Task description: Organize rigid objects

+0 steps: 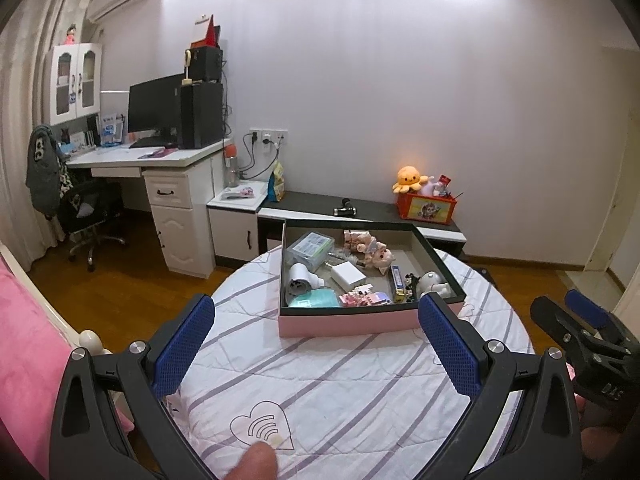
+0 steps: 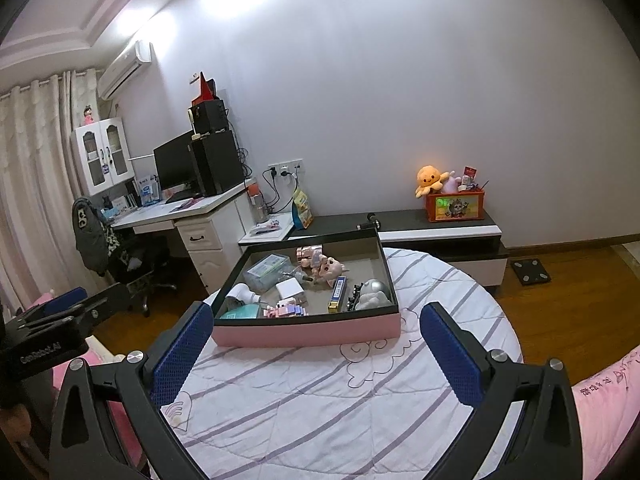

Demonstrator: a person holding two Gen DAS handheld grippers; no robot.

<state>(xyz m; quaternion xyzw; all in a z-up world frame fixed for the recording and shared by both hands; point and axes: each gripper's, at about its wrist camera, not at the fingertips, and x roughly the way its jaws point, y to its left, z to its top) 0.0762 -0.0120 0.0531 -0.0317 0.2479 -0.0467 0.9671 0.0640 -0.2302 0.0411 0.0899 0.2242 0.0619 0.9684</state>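
crosswise on the quilt (image 1: 340, 392) lies the pink box (image 1: 348, 322), both grippers' jaws spread wide, empty.

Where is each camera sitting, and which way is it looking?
Left wrist: sits on the left gripper, open, looking forward over the striped quilt at the pink box; a fingertip and the right gripper show.
Right wrist: sits on the right gripper, open, facing the same pink box; the left gripper shows at the left edge.
Shared: box, quilt, desk, orange plush octopus.
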